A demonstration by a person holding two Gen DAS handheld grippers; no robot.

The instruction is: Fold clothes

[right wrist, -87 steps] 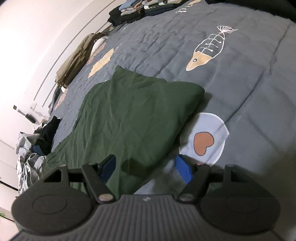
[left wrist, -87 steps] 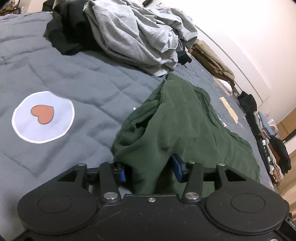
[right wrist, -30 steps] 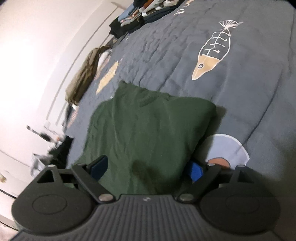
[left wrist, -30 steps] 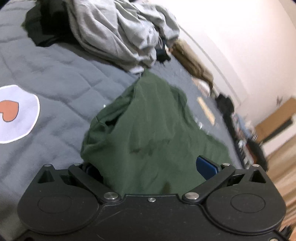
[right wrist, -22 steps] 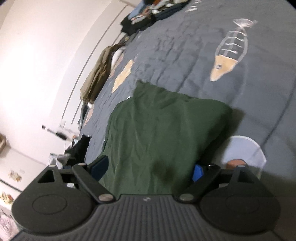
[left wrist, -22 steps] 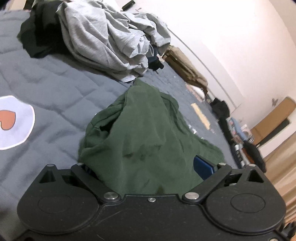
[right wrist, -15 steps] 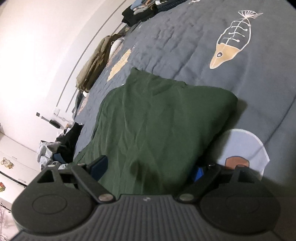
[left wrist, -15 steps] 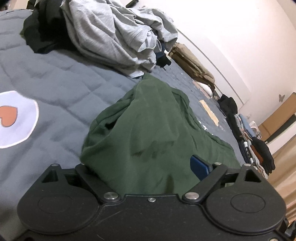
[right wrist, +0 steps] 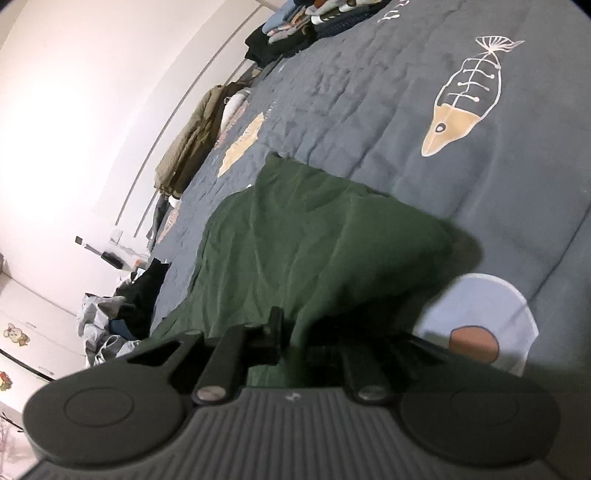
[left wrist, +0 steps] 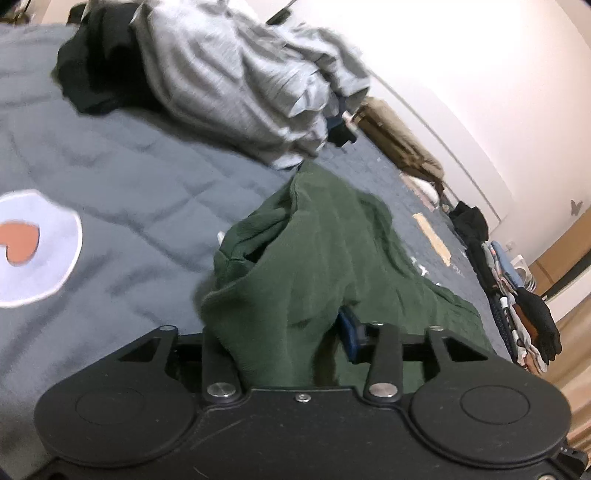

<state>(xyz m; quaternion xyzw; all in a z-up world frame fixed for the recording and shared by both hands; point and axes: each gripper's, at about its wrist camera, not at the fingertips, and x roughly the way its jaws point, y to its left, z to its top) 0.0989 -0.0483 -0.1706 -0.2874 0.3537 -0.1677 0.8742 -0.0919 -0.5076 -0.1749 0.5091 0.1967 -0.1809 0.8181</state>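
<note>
Shirt [left wrist: 332,266] lies on the quilt [left wrist: 140,192], stretching toward 12 o'clock from both your grippers, left [left wrist: 291,336] and right [right wrist: 295,332] each clamped on its near edge.

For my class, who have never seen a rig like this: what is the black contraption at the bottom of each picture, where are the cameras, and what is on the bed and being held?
There is no robot. A person holds a two-finger gripper in each hand, and each gripper carries a wide-angle camera looking forward along its fingers. The black shape at the bottom of each picture is the gripper's own body.

One picture comes from the left gripper, the other from the right gripper. Both have closed on the near edge of a dark green garment that lies on a grey quilt printed with a fish and hearts.

Further off lie a heap of unfolded grey and black clothes and, by the far edge, a row of folded clothes.
</note>
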